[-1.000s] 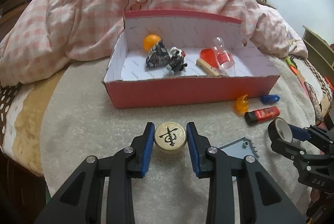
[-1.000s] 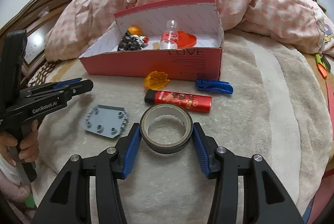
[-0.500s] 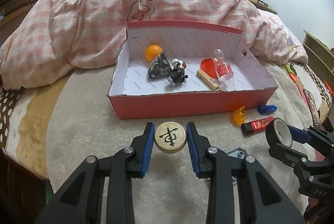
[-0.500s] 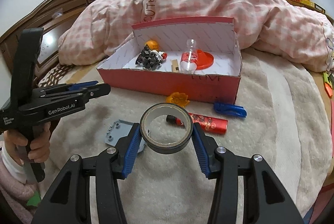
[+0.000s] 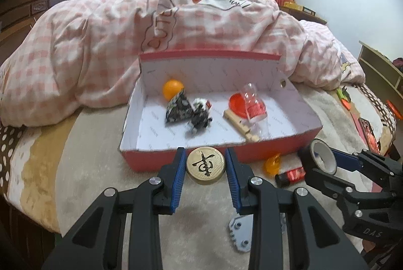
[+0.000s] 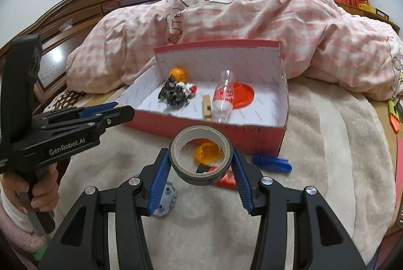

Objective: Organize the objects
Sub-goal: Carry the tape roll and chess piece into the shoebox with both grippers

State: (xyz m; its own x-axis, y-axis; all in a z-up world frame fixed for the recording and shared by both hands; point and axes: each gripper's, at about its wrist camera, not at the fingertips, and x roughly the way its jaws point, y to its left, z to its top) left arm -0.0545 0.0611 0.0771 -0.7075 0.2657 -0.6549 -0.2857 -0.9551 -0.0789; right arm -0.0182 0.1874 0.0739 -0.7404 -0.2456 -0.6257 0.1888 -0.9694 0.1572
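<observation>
My left gripper (image 5: 205,165) is shut on a round wooden chess piece (image 5: 205,165) with a black character, held just in front of the red box (image 5: 252,151). My right gripper (image 6: 201,159) is shut on a dark roll of tape (image 6: 201,156), lifted above the blanket short of the box (image 6: 254,137). In the left wrist view the tape (image 5: 320,156) and the right gripper appear at the right. Inside the box lie an orange ball (image 5: 172,89), a patterned pouch (image 5: 179,110), a black toy (image 5: 200,116), a clear bottle (image 5: 252,103), a red lid (image 5: 238,103) and a wooden block (image 5: 239,125).
On the beige blanket lie an orange clip (image 6: 207,153), a red lighter (image 6: 228,179), a blue clip (image 6: 272,163) and a grey plate (image 6: 166,200). A pink checked quilt (image 5: 100,43) is heaped behind the box. A hand (image 6: 37,194) holds the left gripper's handle.
Both grippers have risen off the blanket with their objects and come closer to the box. The chess piece and tape stay gripped.
</observation>
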